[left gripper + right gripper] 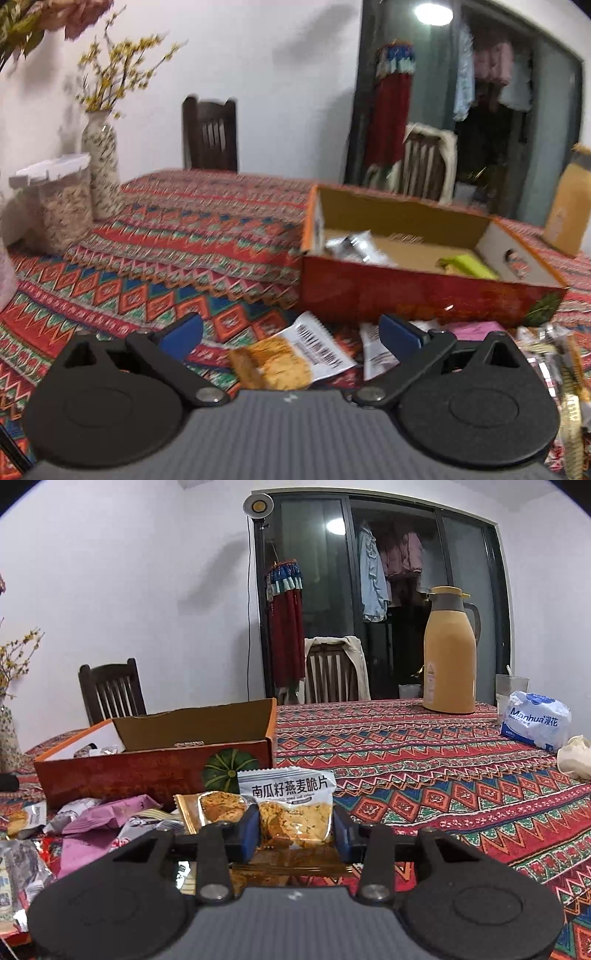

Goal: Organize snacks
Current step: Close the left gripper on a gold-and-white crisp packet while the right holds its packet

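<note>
Snack packet [291, 808] pinched upright between fingers [249, 827].

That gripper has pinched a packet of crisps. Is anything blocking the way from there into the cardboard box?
Nothing visible blocks it. The right gripper is shut on the crisp packet, and the box stands just behind and to its left, open on top. Only the box's near wall rises between them, so the packet must probably go over it.
</note>
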Available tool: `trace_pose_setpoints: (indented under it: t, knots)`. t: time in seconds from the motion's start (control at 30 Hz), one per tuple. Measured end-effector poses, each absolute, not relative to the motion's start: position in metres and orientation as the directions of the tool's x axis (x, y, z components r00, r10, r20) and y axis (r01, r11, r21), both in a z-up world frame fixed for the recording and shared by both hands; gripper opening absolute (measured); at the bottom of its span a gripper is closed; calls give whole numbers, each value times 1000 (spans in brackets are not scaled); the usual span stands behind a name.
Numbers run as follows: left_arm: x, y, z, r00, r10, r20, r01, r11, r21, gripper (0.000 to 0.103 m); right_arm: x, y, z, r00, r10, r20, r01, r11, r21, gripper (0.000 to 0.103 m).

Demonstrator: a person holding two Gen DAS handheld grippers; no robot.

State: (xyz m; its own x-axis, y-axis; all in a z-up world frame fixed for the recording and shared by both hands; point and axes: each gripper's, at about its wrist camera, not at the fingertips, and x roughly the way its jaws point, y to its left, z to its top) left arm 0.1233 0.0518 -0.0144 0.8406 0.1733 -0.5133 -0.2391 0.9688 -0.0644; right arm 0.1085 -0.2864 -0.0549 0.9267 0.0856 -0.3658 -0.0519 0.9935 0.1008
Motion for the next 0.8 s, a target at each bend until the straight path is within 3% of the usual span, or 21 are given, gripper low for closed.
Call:
trace_pose_setpoints:
  t: [0.33,0.7,0.8]
  knots:
    - [166,58,-36,689,237,-685,-373,926,-55,103,105,-293,-55,931,132,-341,-86,986,145,40]
    - [186,58,-43,628,254,-736,-400,916,-26,103,104,-298,-56,928,180,-326,-124,975,185,40]
    - [182,56,-42,635,263,-726,-394,919,-11,92,104,-298,-56,927,192,-321,-134,972,196,40]
